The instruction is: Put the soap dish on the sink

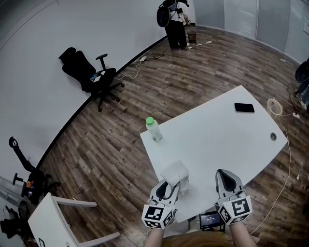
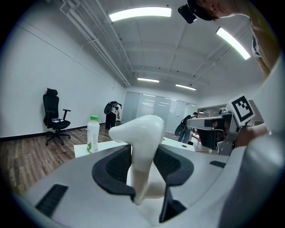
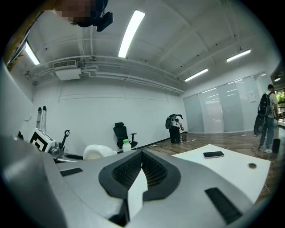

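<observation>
White soap dish (image 1: 175,172), pinched by a thin wall in the left claw (image 1: 170,189), at the near edge of the tabletop (image 1: 217,140); the right claw (image 1: 226,177) is closed on nothing. With so narrow a hold, I'd say a tilt could let it swing or slip. No sink shows anywhere. Only the left gripper view shows the pads (image 2: 115,165) pressing the dish; only the head view places it, with the bottle (image 1: 153,129) well apart

Bright, even light from ceiling strips (image 2: 140,13) — fisheye warp at edges.
</observation>
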Available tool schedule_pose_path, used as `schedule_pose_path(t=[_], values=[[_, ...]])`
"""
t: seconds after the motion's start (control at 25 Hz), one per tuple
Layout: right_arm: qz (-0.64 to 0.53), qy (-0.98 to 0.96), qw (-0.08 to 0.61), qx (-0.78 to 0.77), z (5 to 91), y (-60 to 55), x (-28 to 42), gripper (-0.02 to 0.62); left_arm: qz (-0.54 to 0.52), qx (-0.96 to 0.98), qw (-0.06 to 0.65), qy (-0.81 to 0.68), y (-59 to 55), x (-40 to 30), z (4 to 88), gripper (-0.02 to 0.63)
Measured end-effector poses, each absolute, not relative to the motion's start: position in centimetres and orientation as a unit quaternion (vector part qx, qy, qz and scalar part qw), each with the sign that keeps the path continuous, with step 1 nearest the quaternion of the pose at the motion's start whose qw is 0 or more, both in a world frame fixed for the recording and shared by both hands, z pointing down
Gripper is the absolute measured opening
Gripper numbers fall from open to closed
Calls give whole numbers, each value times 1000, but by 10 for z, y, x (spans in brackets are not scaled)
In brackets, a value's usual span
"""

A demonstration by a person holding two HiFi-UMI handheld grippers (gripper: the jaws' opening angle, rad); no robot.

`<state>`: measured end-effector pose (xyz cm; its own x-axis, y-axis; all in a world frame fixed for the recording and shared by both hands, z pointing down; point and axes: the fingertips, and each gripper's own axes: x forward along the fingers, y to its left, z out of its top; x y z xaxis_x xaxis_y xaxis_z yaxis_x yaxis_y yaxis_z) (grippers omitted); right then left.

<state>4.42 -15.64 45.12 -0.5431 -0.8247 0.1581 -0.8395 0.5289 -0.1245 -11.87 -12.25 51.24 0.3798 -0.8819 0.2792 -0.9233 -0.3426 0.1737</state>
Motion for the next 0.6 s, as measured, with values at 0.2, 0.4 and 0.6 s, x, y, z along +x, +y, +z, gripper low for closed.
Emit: schedule_pose_path(t=[0.2, 0.4, 0.6], values=[[101, -871, 44, 479, 461, -156, 45, 9, 80, 815, 172, -548, -121, -117, 529, 160], [111, -871, 51, 475, 472, -155, 42, 9, 83, 814, 197, -540, -121, -113, 543, 160], [114, -872, 63, 471, 481, -153, 37, 9, 85, 802, 237, -541, -122, -118, 564, 160]])
